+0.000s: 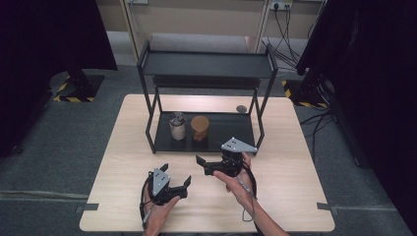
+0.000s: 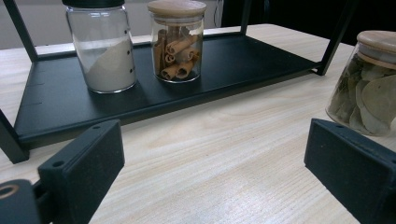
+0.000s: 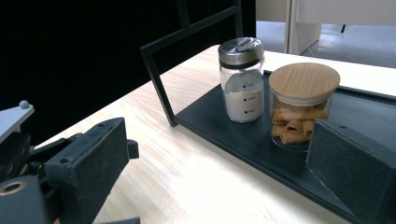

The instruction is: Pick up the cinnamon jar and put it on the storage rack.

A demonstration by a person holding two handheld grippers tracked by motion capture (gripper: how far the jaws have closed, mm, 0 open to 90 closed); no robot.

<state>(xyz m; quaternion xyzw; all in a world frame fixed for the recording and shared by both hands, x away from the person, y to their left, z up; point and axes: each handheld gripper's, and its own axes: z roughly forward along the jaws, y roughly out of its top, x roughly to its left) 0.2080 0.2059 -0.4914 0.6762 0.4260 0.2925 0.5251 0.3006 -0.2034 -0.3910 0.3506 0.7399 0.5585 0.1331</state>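
Observation:
A black metal rack stands on the light wood table. On its bottom shelf a glass shaker of white powder with a metal lid stands beside a wooden-lidded jar of cinnamon sticks. A jar of dried leaves rests on the table by the rack's front right leg. My left gripper is open near the table's front. My right gripper is open, pointing left just in front of the rack, with nothing between its jaws.
A small dark round object lies on the table behind the rack. The rack's top shelf is bare. Dark curtains and stand bases flank the table. Bare tabletop lies left and right of the hands.

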